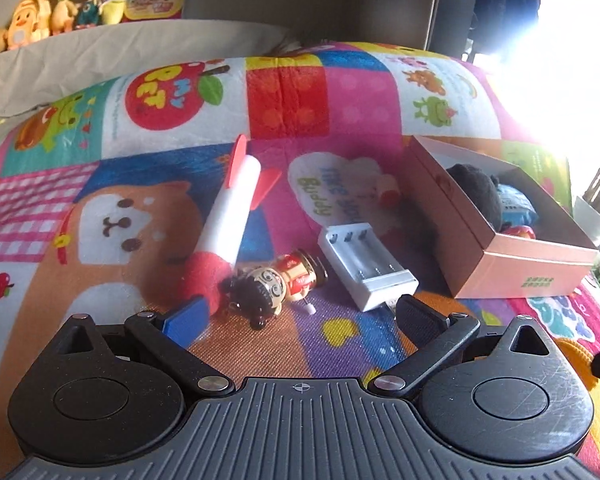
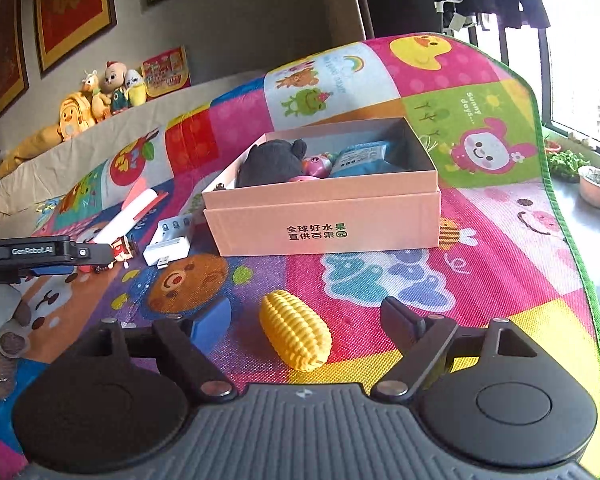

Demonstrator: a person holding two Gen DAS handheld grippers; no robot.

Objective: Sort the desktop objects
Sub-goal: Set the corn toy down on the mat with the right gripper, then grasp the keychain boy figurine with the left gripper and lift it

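The left hand-held gripper (image 1: pixel 300 316), marked "GenRobot.AI", gapes wide and empty before the doll (image 1: pixel 278 282) and rocket (image 1: pixel 230 216). The right hand-held gripper (image 2: pixel 306 320) stands wide around the corn (image 2: pixel 296 334), pads apart from it, near the pink box (image 2: pixel 324 220).

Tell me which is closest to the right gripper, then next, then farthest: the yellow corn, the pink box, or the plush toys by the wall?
1. Yellow corn, lying between the open right gripper fingers.
2. Pink box, mid-mat, straight ahead.
3. Plush toys, far left along the wall.
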